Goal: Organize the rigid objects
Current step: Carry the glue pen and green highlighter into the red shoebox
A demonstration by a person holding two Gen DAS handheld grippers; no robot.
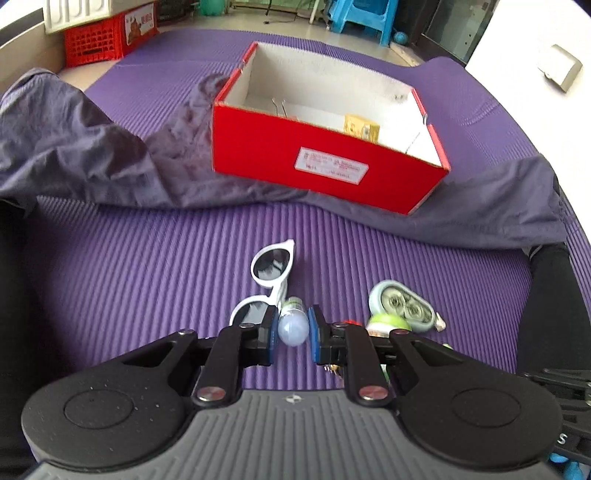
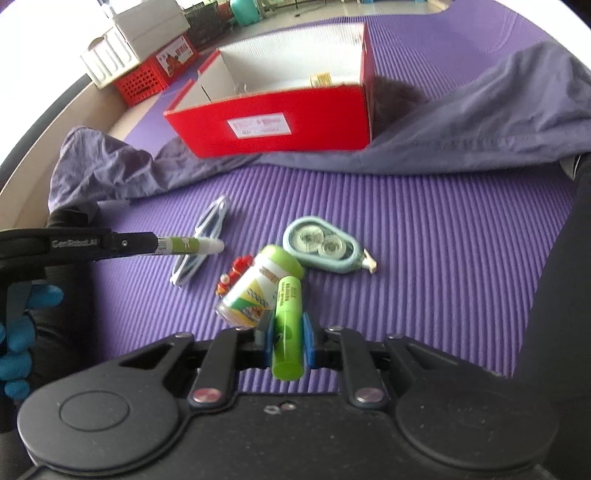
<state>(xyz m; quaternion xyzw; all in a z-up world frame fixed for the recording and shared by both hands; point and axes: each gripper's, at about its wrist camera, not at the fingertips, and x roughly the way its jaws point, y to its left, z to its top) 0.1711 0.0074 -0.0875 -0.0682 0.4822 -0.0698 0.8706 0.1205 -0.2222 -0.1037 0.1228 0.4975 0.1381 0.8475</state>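
Observation:
My left gripper is shut on a small green-and-white tube with a white cap, held above the purple mat; the right wrist view shows the same tube sticking out level. My right gripper is shut on a bright green glue stick, also lifted. On the mat below lie white sunglasses, a pale blue tape dispenser, a tipped green-lidded jar and a small red toy. The open red shoe box stands farther back, with a small yellow box inside.
A crumpled grey-purple cloth lies around the box's front and sides. A red crate with a white bin on top stands at the back left, a blue stool behind. A black-clad leg edges the mat at the right.

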